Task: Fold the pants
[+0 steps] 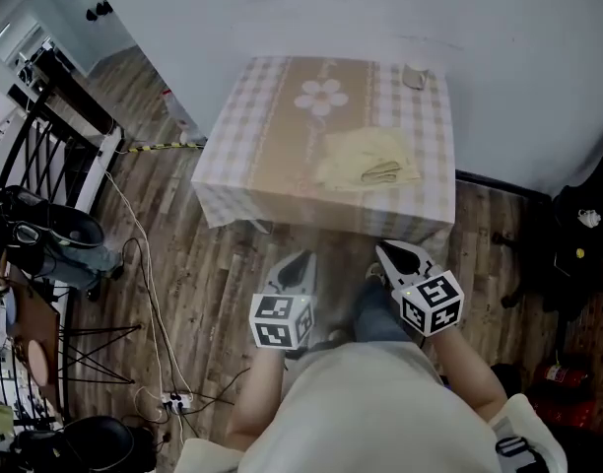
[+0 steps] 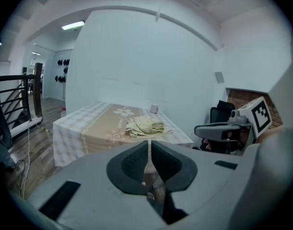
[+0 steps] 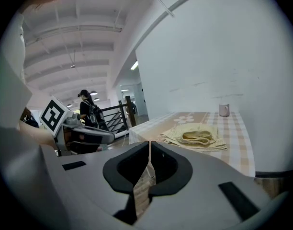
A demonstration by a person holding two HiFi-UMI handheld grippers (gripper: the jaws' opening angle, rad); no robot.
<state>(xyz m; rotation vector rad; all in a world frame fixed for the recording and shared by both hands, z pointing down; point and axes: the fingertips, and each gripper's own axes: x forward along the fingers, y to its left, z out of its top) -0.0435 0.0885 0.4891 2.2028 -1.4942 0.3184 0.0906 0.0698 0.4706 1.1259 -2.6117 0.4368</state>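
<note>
Left gripper (image 1: 298, 262) clenched, empty; right gripper (image 1: 392, 252) clenched, empty; pants (image 1: 368, 159) folded on table (image 1: 272, 136), twelve o'clock of both, well apart.

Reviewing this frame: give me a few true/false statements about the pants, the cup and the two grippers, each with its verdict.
1. The pants lie folded on the table. True.
2. The left gripper grips a corner of the pants. False: its jaws are together on nothing, and it is on the near side of the table, away from the pants.
3. The right gripper is shut and empty. True.
4. The cup stands on top of the pants. False: it stands apart from them, near the table's far corner by the wall.
</note>
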